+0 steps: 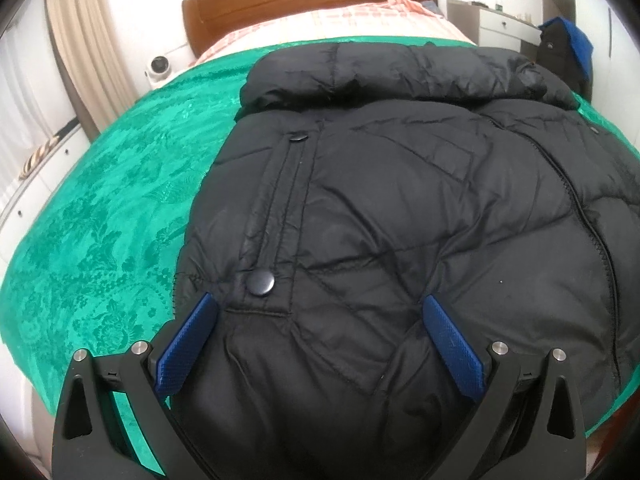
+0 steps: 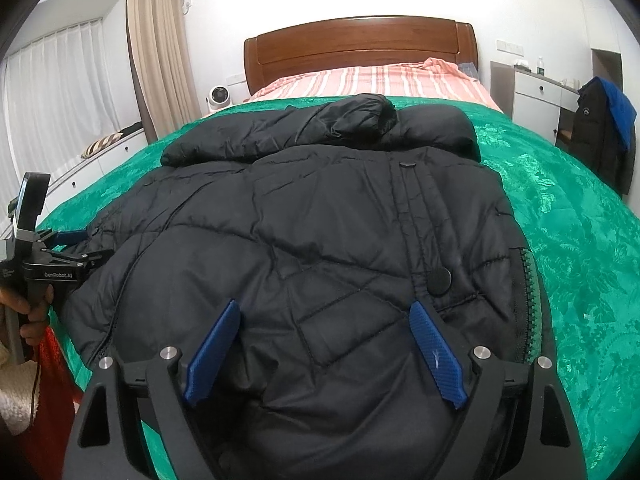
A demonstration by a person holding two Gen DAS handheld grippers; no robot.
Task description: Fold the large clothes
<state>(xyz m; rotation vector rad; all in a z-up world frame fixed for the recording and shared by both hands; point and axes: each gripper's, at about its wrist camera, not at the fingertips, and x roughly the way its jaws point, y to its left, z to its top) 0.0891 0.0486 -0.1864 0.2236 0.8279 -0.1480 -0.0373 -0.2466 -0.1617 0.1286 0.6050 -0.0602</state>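
Blue knurled pads on my left gripper sit spread wide over the near hem of the black puffer jacket, nothing pinched between them. Right gripper: same state, jaws apart, pads hovering at the hem on the other half; can't tell if the tips touch the fabric. In the right wrist view my left gripper shows at the jacket's left edge.

Jacket: matte nylon shell, diamond-quilted stitching, puffy and creased. It lies flat on the bed, hem toward me, padded hood bunched at the far end. A pocket placket with two round black snaps runs lengthwise. Zipper teeth exposed along the right edge.

Under it: green bedspread, shiny damask weave with a floral pattern. Past that, pink striped sheet, then a glossy brown wooden headboard. Beige curtain at left; dark and blue coats hanging at right.
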